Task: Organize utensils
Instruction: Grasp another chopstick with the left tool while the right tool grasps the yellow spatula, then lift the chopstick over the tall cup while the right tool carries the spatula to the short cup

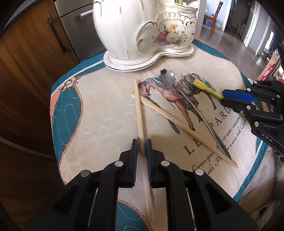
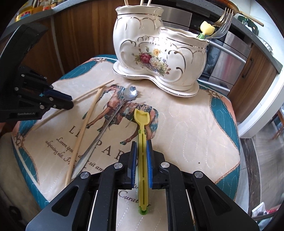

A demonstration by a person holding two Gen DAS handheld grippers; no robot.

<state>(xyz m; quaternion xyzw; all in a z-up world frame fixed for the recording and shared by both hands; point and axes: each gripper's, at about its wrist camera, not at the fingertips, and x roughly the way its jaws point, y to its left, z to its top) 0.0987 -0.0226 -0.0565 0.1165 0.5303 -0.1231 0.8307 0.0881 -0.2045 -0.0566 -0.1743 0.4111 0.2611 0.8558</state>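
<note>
**Two utensils in the claws, two more waiting on the mat**

On the quilted mat [image 2: 186, 124] that covers the desk, four utensils are still out, so the sorting looks partly done. Far across the mat stands a white flowered holder [image 2: 159, 58] with two compartments. Its taller left compartment already has thin wooden sticks [image 2: 142, 2] poking out; the lower right one holds a fork [image 2: 224, 22] and a yellow tulip-shaped piece [image 2: 206, 28] on a green stem.

The left claw [image 1: 141, 142] straddles one chopstick [image 1: 140, 113], its fingers just beside the wood; whether they actually pinch it I cannot tell. The right claw [image 2: 141, 142] has its fingers close on either side of a yellow plastic spoon [image 2: 142, 128], which points toward the holder, and again contact is not clear.

Between the two claws lie the second chopstick [image 1: 177, 124], crossed under the first at its far end, and a metal spoon with a flower-shaped bowl [image 2: 130, 93].

My reading: both straddled pieces must still go into the holder, then the remaining chopstick and metal spoon follow.
</note>
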